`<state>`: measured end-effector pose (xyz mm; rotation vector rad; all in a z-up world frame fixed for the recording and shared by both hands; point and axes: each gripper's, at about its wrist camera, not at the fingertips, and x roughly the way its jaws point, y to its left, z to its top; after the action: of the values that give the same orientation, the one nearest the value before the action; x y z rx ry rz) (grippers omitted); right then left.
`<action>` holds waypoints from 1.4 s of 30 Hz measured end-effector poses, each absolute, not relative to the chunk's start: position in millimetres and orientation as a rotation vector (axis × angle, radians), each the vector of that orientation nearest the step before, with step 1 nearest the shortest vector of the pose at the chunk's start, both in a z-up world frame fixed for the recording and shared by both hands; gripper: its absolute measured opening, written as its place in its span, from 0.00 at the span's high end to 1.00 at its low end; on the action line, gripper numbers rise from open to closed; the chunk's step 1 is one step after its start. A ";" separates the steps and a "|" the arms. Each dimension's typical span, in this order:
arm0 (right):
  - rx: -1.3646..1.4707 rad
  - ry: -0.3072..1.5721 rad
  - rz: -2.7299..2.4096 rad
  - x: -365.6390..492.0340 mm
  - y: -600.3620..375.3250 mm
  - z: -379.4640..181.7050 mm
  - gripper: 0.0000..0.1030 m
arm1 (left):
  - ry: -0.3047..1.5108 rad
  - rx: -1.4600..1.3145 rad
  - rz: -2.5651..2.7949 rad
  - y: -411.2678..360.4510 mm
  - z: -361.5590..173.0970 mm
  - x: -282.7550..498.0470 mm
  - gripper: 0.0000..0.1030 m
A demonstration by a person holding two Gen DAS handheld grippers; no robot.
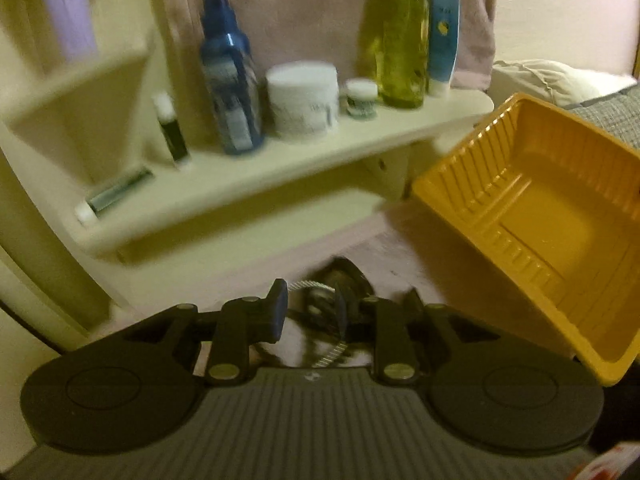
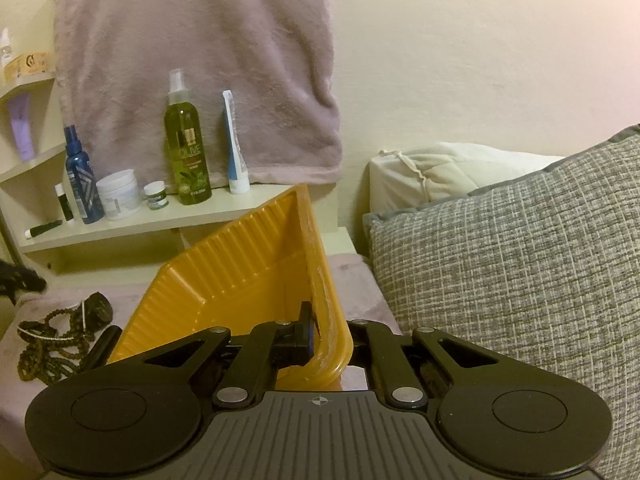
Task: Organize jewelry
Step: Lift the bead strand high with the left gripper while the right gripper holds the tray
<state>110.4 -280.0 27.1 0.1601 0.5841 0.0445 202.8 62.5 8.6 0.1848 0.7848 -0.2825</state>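
Left tongs (image 1: pixel 310 308): jaws slightly apart over the jewelry pile (image 1: pixel 340 284), gripping nothing visible.
Jewelry pile: on the pink-covered surface, at 9 o'clock of the yellow tray (image 2: pixel 240 272).
Right tongs (image 2: pixel 320 338): clamped on the tilted tray's rim.

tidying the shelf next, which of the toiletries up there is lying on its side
The small dark tube with a white cap at the shelf's left end lies flat; the bottles, jars and other tubes all stand upright.
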 end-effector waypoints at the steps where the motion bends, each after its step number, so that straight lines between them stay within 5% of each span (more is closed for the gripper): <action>1: 0.161 0.585 0.044 110.6 -280.7 26.9 0.94 | 0.796 0.160 -0.282 60.1 1.3 203.3 0.78; 9: 0.165 0.599 0.038 112.3 -284.3 24.2 0.94 | 0.864 0.049 -0.246 47.7 -36.0 208.5 0.79; 13: 0.166 0.599 0.038 112.6 -285.0 24.0 0.94 | 0.883 0.064 -0.236 47.1 -41.3 208.5 0.94; 19: 0.170 0.594 0.044 115.5 -286.4 24.3 0.94 | 0.865 0.084 -0.248 58.3 -26.1 193.3 0.94; 42: 0.159 0.559 0.056 106.7 -274.2 33.1 0.94 | 0.450 0.151 -0.298 78.2 183.3 158.0 0.94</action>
<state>106.7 -274.2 33.1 0.1587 0.5585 0.0560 158.0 78.2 183.3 0.1511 0.4502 -0.2976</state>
